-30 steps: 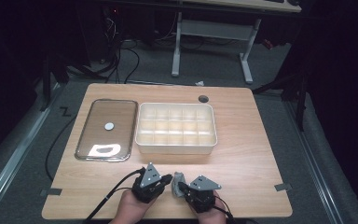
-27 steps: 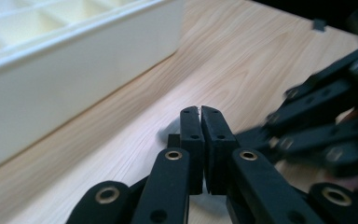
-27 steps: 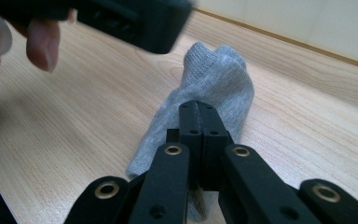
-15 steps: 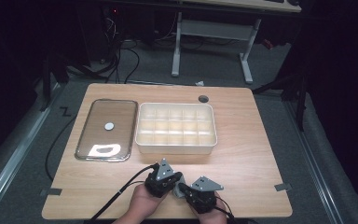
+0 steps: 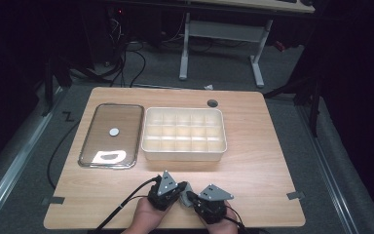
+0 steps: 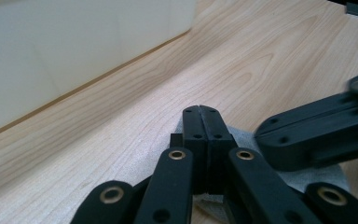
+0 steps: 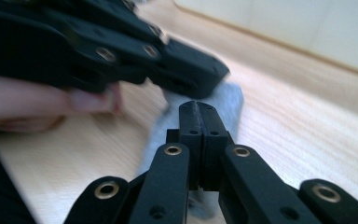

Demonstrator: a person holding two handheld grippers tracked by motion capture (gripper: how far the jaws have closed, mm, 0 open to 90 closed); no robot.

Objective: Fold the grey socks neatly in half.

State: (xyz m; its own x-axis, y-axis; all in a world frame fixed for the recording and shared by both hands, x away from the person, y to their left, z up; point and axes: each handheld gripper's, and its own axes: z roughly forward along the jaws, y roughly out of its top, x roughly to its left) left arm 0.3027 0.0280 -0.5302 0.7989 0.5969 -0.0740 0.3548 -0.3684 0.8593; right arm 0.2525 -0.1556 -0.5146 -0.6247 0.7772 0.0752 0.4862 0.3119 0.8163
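Two grippers meet at the near edge of the table (image 5: 253,161) in the high view, the left gripper (image 5: 179,187) and the right gripper (image 5: 190,196) pinching one small grey pad (image 5: 185,188) between them. In the left gripper view we find its jaws pressed together on the grey pad (image 6: 249,137), which lies flat on the wood beneath them, with the other gripper's jaws crossing in from the right. In the right gripper view its jaws are likewise closed on the pad (image 7: 223,105), the other gripper just beyond.

Farther out stands the white compartment box (image 5: 184,131), its cells apparently bare, and beside it, to its left, lies the clear lid (image 5: 112,134).

We judge the step in hand to be lifting the pad. It should be raised level with both grips firm, one gripper letting go only once the other carries it securely.
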